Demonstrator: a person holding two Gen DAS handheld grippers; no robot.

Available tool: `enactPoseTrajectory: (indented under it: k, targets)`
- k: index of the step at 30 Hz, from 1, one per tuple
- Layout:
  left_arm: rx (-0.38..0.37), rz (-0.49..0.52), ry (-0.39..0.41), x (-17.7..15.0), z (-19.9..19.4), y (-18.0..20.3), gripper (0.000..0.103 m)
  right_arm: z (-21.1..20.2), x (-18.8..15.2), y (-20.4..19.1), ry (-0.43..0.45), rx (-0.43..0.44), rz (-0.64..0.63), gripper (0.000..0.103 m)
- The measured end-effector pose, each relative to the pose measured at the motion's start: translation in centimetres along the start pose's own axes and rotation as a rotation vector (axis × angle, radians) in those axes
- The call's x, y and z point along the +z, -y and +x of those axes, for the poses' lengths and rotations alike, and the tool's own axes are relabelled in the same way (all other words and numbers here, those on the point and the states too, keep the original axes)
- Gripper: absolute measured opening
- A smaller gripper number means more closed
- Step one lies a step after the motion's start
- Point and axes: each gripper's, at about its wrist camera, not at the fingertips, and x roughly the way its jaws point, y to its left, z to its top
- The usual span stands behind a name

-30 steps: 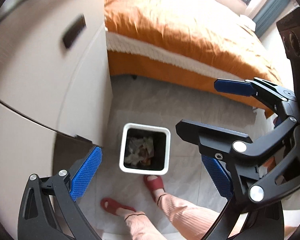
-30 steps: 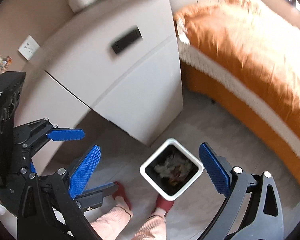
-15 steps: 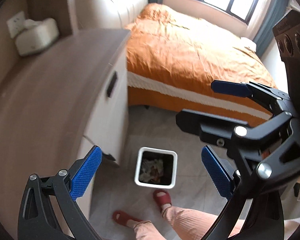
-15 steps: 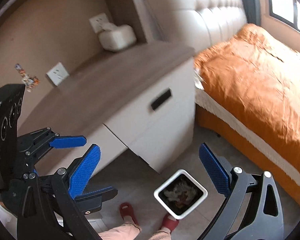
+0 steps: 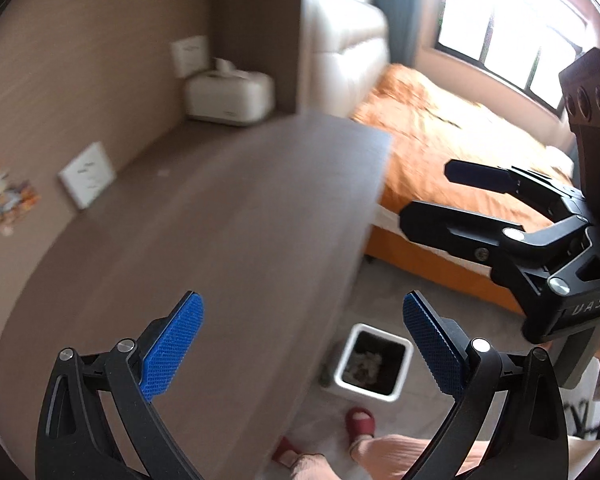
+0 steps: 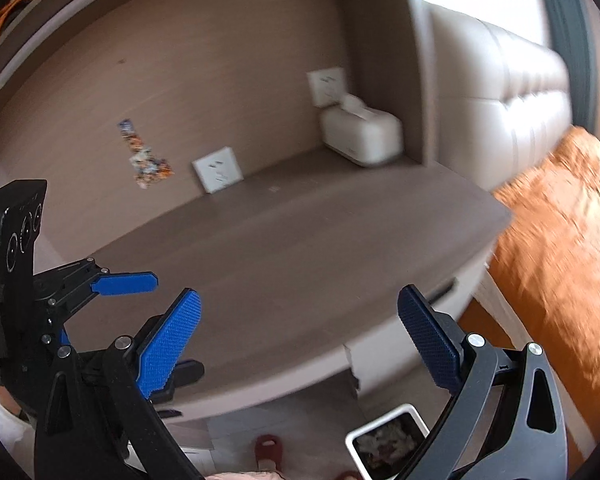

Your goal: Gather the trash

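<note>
A white square trash bin (image 5: pixel 374 362) with crumpled paper inside stands on the floor by the cabinet; it also shows in the right wrist view (image 6: pixel 390 438). My left gripper (image 5: pixel 304 344) is open and empty, high above the brown cabinet top (image 5: pixel 220 232). My right gripper (image 6: pixel 300 344) is open and empty, also above the cabinet top (image 6: pixel 300 248). The right gripper appears in the left wrist view (image 5: pixel 432 196), and the left gripper in the right wrist view (image 6: pixel 148 320). No loose trash shows on the cabinet top.
A white tissue box (image 5: pixel 228 98) sits at the back of the cabinet top, near wall sockets (image 5: pixel 86 178). A bed with an orange cover (image 5: pixel 452 144) lies to the right. The person's feet in red slippers (image 5: pixel 360 420) stand by the bin.
Both grippers have risen and tilted up from over the bin on the floor to above the cabinet top. The bin has slid to the bottom of both views. Both stayed open.
</note>
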Motion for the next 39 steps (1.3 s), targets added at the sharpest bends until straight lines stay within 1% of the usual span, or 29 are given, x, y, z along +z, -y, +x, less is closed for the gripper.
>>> enactPoseTrajectory:
  k: [6,12,18,27,31,35,39]
  targets:
    - [0.101,-0.096,0.063,-0.5,-3.3,-5.6,0.098,1.3,2.1,-4.5,0.021,0.066,-0.088,0.098]
    - [0.182,-0.173,0.119,-1.6,-6.4,-10.1,0.098,2.6,3.8,-8.7,0.033,0.119,-0.164,0.098]
    - [0.242,-0.216,0.15,-2.9,-8.6,-13.2,0.098,4.0,5.0,-12.3,0.037,0.165,-0.221,0.098]
    - [0.293,-0.26,0.185,-4.1,-11.1,-16.0,0.098,5.4,6.1,-15.5,0.038,0.199,-0.263,0.098]
    - [0.292,-0.291,0.206,-4.6,-12.1,-17.1,0.098,5.5,6.5,-16.2,0.05,0.201,-0.272,0.098]
    - [0.3,-0.301,0.215,-4.8,-12.6,-17.8,0.098,5.5,6.7,-16.3,0.059,0.199,-0.268,0.098]
    - [0.288,-0.305,0.226,-4.9,-12.9,-18.0,0.098,5.4,6.6,-16.2,0.058,0.189,-0.261,0.098]
